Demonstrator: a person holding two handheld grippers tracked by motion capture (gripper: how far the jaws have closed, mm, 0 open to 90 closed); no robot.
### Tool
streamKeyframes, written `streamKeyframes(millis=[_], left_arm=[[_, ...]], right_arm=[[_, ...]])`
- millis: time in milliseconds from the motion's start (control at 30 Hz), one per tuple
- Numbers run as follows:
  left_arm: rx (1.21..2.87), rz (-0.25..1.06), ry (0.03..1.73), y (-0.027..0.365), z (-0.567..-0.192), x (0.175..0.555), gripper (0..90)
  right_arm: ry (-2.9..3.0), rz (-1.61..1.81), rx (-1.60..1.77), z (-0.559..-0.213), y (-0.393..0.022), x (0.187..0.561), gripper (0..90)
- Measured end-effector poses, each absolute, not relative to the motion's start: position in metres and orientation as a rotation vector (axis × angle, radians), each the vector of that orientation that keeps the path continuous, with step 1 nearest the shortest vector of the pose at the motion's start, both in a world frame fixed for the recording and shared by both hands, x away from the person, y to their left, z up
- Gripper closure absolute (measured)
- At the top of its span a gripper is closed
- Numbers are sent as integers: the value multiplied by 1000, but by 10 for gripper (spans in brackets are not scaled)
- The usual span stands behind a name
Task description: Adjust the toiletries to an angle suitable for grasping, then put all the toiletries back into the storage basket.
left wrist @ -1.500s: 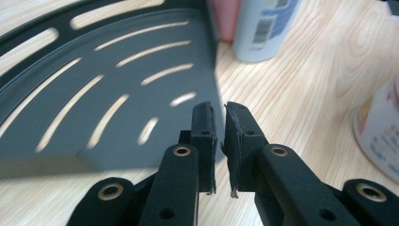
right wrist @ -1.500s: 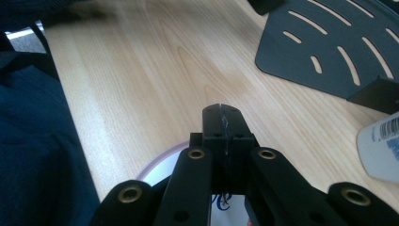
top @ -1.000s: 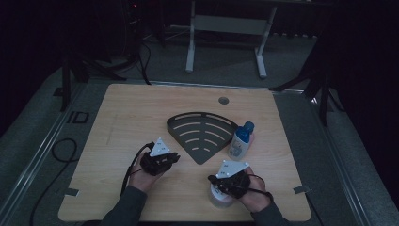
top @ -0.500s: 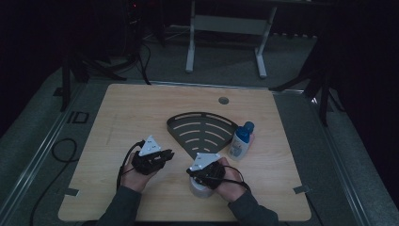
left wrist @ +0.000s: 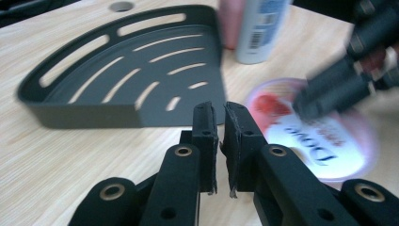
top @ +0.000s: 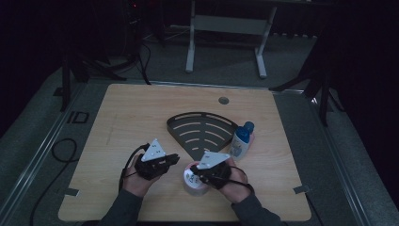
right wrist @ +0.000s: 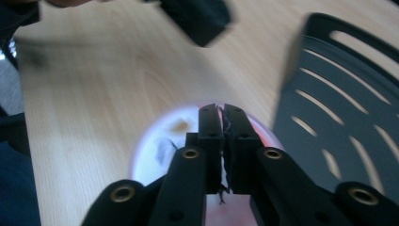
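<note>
Both pairs of jaws pressed together, pinching nothing. Right gripper (top: 196,170) hovering above Dove jar (top: 194,181), left gripper (top: 175,159) at its ten o'clock. Corner shelf rack (top: 202,133) at twelve o'clock.

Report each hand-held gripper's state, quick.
Left hand-held gripper: shut, nothing between its jaws, just closed further.
Right hand-held gripper: shut and holding nothing, above the round tub; jaws just eased open slightly.

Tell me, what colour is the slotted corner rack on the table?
Black corner rack, clearest in the left gripper view.
</note>
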State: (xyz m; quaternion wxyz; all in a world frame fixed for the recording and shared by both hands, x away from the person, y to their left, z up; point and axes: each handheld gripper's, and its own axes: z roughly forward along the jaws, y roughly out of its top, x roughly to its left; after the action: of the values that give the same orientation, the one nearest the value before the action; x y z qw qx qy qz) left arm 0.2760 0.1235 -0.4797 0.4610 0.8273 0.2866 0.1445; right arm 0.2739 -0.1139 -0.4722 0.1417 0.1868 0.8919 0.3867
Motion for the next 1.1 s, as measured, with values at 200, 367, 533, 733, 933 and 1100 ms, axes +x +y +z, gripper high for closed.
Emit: streamKeyframes(millis=[200,367,533,733,933,1100], left_arm=[[2056,342,661,115,-478,269,801],[2098,282,596,114,-489,268,641],[2111,242,562,118,-500,271,496],[2115,203,551,125,-506,276,382],[2104,164,518,126,-510,274,290],[2135,137,487,122,-517,274,282]], right_arm=[[2503,1162,643,-470,-157,266,738],[2544,1196,743,-488,-188,261,523],[2603,1174,785,-508,-194,266,407],[2636,1168,919,-523,-198,275,415],[2646,1176,883,-520,-196,273,363],[2681,1185,802,-522,-187,271,299]])
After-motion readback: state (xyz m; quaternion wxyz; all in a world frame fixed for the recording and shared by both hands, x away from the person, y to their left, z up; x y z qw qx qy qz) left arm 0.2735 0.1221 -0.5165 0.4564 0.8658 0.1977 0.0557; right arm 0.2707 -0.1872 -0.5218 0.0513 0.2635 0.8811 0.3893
